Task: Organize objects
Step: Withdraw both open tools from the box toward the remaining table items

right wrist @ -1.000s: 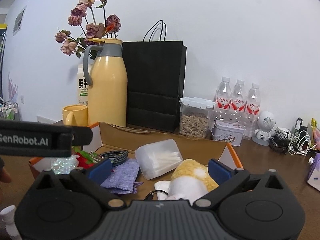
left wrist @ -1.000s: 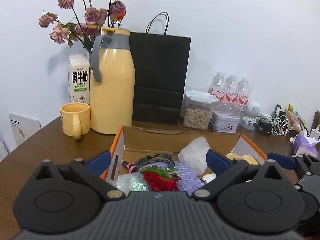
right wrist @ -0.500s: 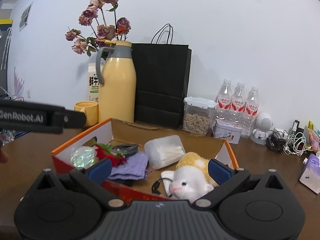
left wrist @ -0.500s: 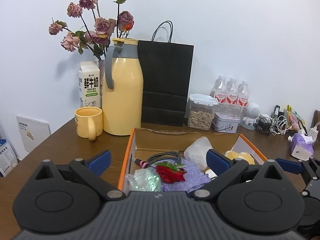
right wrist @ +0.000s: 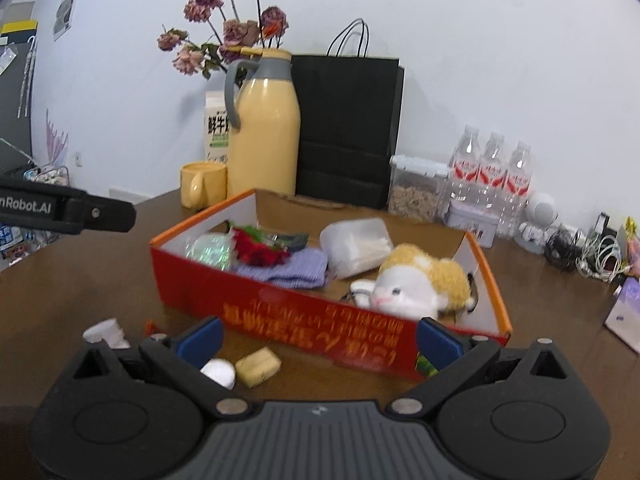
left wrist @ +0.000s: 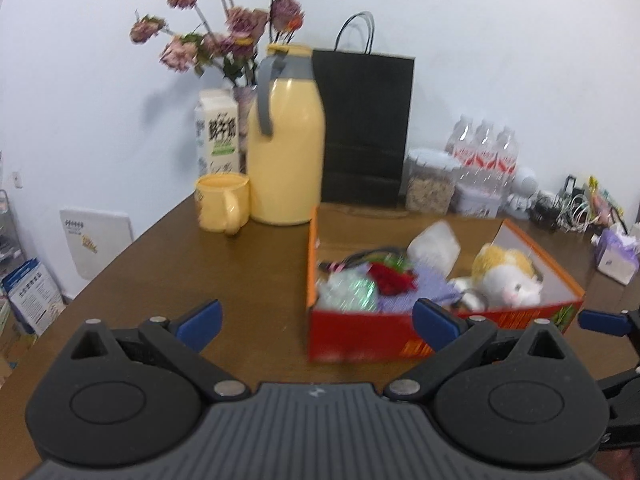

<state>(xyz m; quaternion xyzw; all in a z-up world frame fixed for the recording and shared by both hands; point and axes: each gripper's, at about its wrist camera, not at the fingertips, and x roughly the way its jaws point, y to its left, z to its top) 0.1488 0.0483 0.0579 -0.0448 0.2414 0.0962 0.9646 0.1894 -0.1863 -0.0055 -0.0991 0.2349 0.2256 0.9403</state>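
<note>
box [right wrist: 320,322] was mostly packed, plush cat [right wrist: 416,284] in | a wrapped candy [right wrist: 257,366] and white cap [right wrist: 219,373] sat out on the surface [right wrist: 100,292] | both tools, left [left wrist: 316,320] and right [right wrist: 318,338], were released, empty

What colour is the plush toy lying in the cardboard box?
White with yellow-orange patches; the plush toy shows best in the right wrist view.

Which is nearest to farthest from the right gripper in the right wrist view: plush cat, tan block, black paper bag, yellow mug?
Measured from the right gripper, jaws open:
1. tan block, on the table just ahead, left of centre.
2. plush cat, in the red box, right end.
3. yellow mug, beyond the box, far left.
4. black paper bag, at the wall, behind the box.
</note>
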